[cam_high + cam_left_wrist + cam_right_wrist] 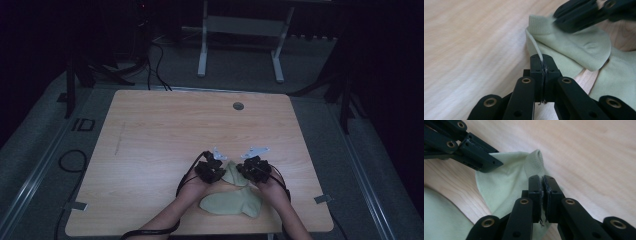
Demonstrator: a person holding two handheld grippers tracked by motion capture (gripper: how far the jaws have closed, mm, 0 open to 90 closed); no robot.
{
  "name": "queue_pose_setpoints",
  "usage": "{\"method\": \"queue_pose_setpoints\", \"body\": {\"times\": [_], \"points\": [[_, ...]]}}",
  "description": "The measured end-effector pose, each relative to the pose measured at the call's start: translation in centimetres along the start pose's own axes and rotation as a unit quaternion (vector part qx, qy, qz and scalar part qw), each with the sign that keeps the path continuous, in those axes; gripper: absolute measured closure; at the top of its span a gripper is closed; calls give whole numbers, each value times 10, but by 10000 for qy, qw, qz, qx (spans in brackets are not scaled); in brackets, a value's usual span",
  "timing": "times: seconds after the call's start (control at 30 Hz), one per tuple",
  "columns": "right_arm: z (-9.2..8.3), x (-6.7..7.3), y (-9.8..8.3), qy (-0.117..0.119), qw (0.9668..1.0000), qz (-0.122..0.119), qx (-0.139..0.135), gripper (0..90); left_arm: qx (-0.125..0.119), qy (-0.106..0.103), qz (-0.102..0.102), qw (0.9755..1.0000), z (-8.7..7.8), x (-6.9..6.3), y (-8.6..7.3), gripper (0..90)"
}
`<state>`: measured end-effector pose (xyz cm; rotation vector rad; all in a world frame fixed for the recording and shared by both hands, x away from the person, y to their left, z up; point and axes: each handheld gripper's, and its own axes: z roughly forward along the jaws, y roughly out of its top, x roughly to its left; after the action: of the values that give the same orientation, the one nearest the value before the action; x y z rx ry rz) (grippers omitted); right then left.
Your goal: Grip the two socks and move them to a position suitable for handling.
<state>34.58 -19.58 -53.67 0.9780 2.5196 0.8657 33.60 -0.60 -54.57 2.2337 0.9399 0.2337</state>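
Our left gripper (543,65) is closed on the thin edge of the upper sock (571,47), and our right gripper (542,185) is pinched on its ribbed cuff. So we judge the grasping step done; next we should lift both together, evenly. The sock is pale green and soft, lying on another sock (231,204) near the table's (165,125) front edge.
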Motion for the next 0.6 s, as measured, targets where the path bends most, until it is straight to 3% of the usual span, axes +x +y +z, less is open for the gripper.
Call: {"method": "queue_pose_setpoints", "body": {"times": [0.13, 0.3, 0.43, 0.53, 0.6], "points": [[-26, -5, 7, -61, 9991, 133, -403, 854, -176, 181, -64, 9997, -22, 9, 1, 884], [-48, -15, 12, -148, 9978, 280, -588, 853, -222, 361, -152, 9990, -40, 17, -1, 884], [-49, -26, 7, -218, 9975, 424, -525, 853, -213, 484, -271, 9982, -54, 27, -7, 884], [-47, -28, 6, -201, 9974, 483, -500, 853, -201, 431, -331, 9983, -53, 29, -12, 884], [-35, -31, -1, -156, 9975, 577, -389, 851, -157, 421, -346, 9984, -47, 28, -16, 883]]}}
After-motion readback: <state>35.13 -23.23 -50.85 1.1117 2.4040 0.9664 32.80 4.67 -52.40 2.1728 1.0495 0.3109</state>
